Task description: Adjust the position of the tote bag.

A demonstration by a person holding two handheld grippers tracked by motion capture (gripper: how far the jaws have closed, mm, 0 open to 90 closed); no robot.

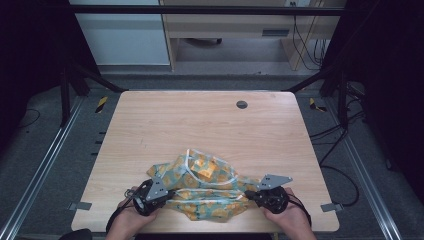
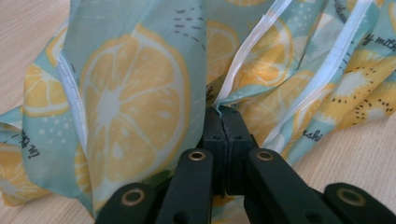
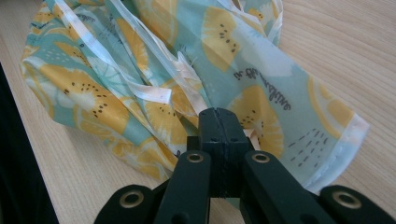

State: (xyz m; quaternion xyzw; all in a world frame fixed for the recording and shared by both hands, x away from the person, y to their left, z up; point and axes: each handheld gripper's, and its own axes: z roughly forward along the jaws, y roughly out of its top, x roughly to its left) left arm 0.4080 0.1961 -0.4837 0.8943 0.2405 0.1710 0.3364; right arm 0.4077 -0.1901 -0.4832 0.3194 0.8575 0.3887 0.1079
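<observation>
A crumpled teal cloth (image 1: 205, 172) printed with yellow lemon slices and trimmed with white hems lies near the table's front edge. My left gripper (image 1: 169, 193) is at the cloth's left end. Its jaws are pressed together on a white hem of the cloth (image 2: 130, 93), with the pinch at the gripper tip (image 2: 220, 109). My right gripper (image 1: 248, 193) is at the cloth's right end, jaws likewise shut (image 3: 215, 112) with folds of the cloth (image 3: 261, 65) caught at their tip. A band of cloth runs between the two grippers. A hand holds each gripper from the front edge.
The wooden table (image 1: 200, 120) has a round grey cable hole (image 1: 242, 104) at the far middle. Black frame struts (image 1: 85, 75) stand at the far corners, and cables (image 1: 340, 150) lie on the floor to the right.
</observation>
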